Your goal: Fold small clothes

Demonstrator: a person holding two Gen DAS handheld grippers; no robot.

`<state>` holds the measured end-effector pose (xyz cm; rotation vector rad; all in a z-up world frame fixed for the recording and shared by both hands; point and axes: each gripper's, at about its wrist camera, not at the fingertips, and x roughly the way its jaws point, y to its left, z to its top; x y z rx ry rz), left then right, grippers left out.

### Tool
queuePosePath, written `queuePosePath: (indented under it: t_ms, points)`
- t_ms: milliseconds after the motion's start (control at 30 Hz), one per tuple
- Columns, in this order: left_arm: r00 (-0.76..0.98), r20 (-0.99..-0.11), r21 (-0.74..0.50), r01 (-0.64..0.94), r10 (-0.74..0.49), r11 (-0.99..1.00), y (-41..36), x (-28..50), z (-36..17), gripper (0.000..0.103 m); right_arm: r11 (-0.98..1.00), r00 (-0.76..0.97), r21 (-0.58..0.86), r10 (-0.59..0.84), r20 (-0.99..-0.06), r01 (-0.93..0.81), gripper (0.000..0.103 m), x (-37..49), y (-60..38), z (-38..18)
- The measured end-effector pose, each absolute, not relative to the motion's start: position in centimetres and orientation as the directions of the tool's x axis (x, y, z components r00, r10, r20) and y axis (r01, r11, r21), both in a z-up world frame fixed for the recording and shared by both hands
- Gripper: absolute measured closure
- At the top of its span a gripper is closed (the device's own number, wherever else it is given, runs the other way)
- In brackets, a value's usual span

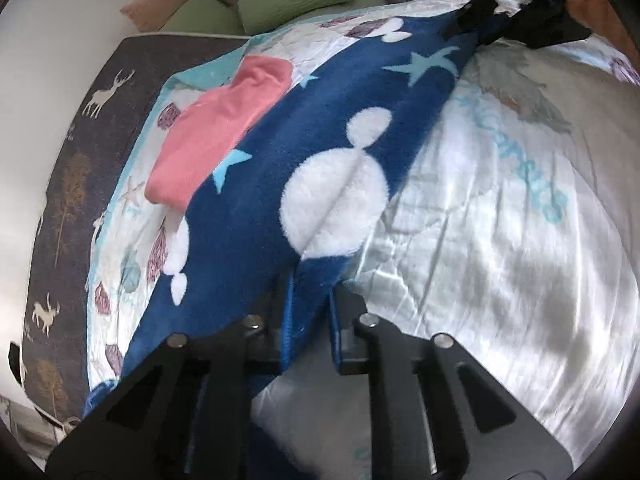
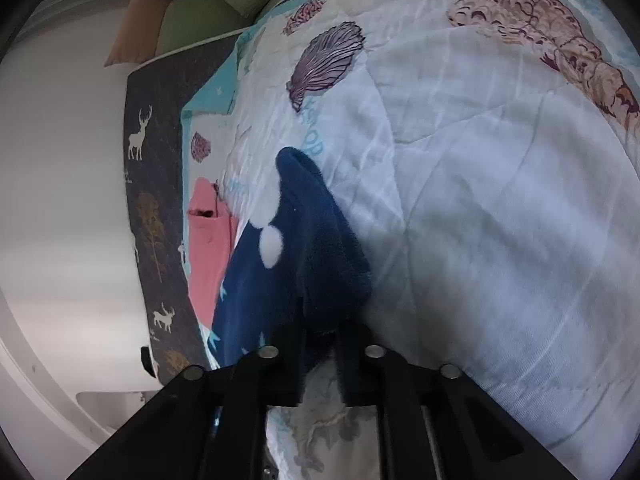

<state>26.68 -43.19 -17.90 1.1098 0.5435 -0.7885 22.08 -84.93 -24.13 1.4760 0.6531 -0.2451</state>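
1. Fleece first: the blue garment (image 1: pixel 280 128) with white blobs and pale stars is stretched across the bed (image 1: pixel 520 240), held at two ends and lifted a little off the quilt.
2. Left hand-held gripper (image 1: pixel 310 312) is clamped on the near edge of the blue garment, cloth bunched between its fingers.
3. Right hand-held gripper (image 2: pixel 320 340) is likewise pinched on the far end; in the left view it shows as a dark shape at the top right, gripping the fabric.
4. A pink garment (image 1: pixel 216 128) lies flat on the quilt just beside the blue one, partly tucked under its edge, waiting its turn.
5. Judging by the ridge running down the middle of the cloth, this looks like a lengthwise fold being set.
6. To do it well, keep both ends level and the fabric taut so the crease runs straight.
7. Lower both ends together onto a bare part of the quilt, clear of the pink garment, so nothing gets dragged.
8. Release only once the layers lie flat with edges matched.
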Motion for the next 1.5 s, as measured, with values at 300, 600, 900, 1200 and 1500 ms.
queuePosePath:
  t_ms: [300,600,900,1200,1500]
  points:
    - [0.498,-0.78,0.306,0.832,-0.378,0.464,-41.3,30.9,-13.4,0.092,0.416,0.847,0.797,0.107,-0.521,0.438,0.097,23.6,-82.2,-11.4]
    - [0.268,-0.734,-0.263,0.735,-0.624,0.625,-34.7,36.5,-8.8,0.092,0.673,0.876,0.695,0.144,-0.46,0.254,0.097,30.7,-74.6,2.3]
    - [0.345,-0.612,-0.504,0.523,-0.711,0.688,-25.2,37.8,-7.0,0.092,0.851,0.844,0.525,0.28,-0.458,0.002,0.097,38.2,-58.5,11.5]
    - [0.447,-0.58,-0.626,0.291,-0.681,0.723,-15.8,37.9,-8.9,0.092,0.872,0.746,0.438,0.438,-0.502,-0.217,0.097,42.8,-42.1,10.9]
    - [0.421,-0.581,-0.726,0.119,-0.697,0.677,-14.0,36.1,-13.1,0.092,0.863,0.541,0.265,0.481,-0.69,-0.43,0.097,44.7,-28.6,3.4]
